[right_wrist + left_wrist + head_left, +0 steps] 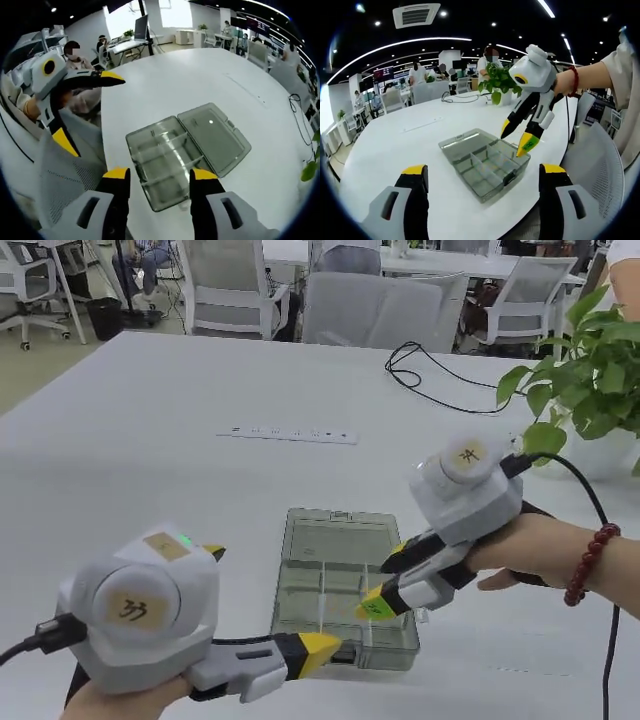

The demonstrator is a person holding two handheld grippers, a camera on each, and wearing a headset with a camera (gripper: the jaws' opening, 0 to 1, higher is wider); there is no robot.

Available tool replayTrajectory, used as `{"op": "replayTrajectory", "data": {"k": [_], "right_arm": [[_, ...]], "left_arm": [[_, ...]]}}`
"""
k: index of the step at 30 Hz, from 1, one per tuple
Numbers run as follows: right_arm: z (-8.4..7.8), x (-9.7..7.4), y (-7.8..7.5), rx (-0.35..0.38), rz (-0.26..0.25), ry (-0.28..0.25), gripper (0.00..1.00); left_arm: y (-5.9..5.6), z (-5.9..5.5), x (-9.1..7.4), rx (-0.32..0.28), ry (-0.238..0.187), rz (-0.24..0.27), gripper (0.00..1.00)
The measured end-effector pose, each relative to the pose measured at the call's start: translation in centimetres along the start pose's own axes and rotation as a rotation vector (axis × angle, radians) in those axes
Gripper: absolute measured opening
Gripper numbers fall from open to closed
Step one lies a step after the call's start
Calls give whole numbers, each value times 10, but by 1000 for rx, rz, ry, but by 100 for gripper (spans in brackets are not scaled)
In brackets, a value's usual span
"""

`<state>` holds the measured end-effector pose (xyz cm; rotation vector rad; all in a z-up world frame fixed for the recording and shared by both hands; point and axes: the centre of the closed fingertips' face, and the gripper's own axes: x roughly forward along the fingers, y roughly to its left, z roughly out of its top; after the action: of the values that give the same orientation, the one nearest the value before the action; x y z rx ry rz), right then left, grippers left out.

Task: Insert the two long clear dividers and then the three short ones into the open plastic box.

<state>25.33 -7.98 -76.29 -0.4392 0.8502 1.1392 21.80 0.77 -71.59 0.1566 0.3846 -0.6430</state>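
step: late, seating dividers, my guess | plastic box open at near centre, lid on far side | clear dividers stand in tray, count unclear | my right gripper spread, empty, over the box's right side | my left gripper spread wide, near left | next: lower right, press dividers home

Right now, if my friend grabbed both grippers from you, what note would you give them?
Left gripper: open, empty, low by the near corner of the plastic box.
Right gripper: open, nothing seen in it, tips just over the box's side nearest it.
Box: on the white table, lid laid flat behind it.
Done: clear dividers stand inside, making compartments.
Left: they are see-through, so I cannot count them; check for two long, three short.
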Motion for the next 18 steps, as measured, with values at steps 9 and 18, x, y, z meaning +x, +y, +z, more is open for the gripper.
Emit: {"op": "replayTrajectory", "data": {"k": [9,18], "right_arm": [[-25,-12,-10,-71,0,27,50],[-46,-20,-25,-134,1,56,51]], "left_arm": [[1,-4,-3,-2,13,15,93],[5,-7,-5,-8,21,36,93]]}}
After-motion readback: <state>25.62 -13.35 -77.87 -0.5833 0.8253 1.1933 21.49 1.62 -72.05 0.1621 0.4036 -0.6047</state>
